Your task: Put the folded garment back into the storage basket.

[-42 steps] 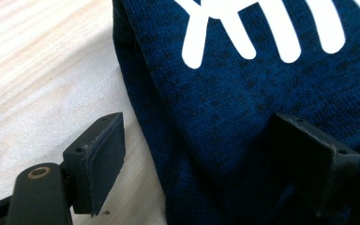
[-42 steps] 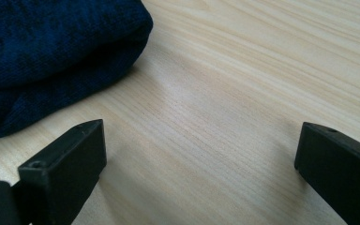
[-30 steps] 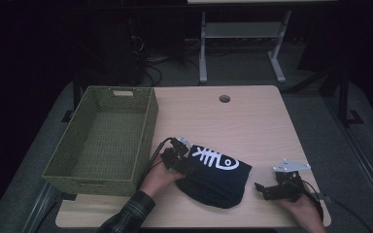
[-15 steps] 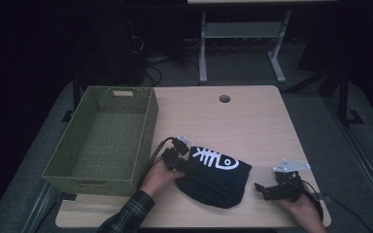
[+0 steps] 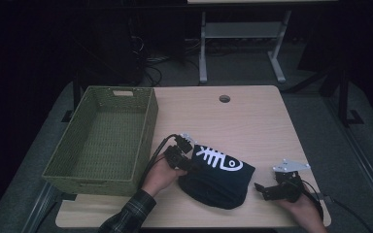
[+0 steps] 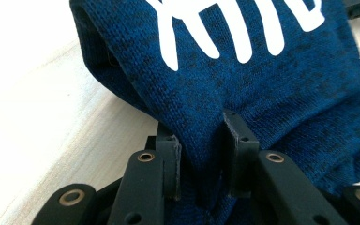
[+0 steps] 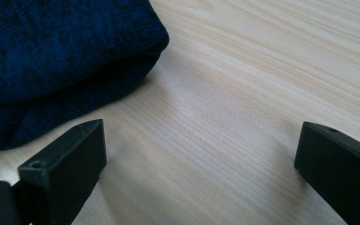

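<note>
The left tongs (image 5: 187, 159) have just been closing, and in the left gripper view both pads (image 6: 236, 140) now press a fold of the dark blue knitted garment (image 6: 262, 79) between them, so the pinch looks made. From above, the garment (image 5: 218, 177) lies bunched on the bench (image 5: 252, 121), white fish-bone print up, its near-left edge caught in the left tongs and its bulk spreading away from them toward the right tongs (image 5: 261, 189). Those right tongs rest low on the bench just beside the garment's far edge, jaws standing wide apart with only bare wood between them; in the right gripper view the cloth (image 7: 65, 51) sits ahead and off to one side of the jaws, not touched. The green woven basket (image 5: 102, 136) stands on the other side of the left tongs from the garment, with nothing visible in it. So my read: the first grip is taken, and that's about all that's done. If the garment is bound for the basket, which I judge likely, the lift, the carry across and the drop all remain, and the right tongs have yet to take any hold should a two-handed lift be wanted.
</note>
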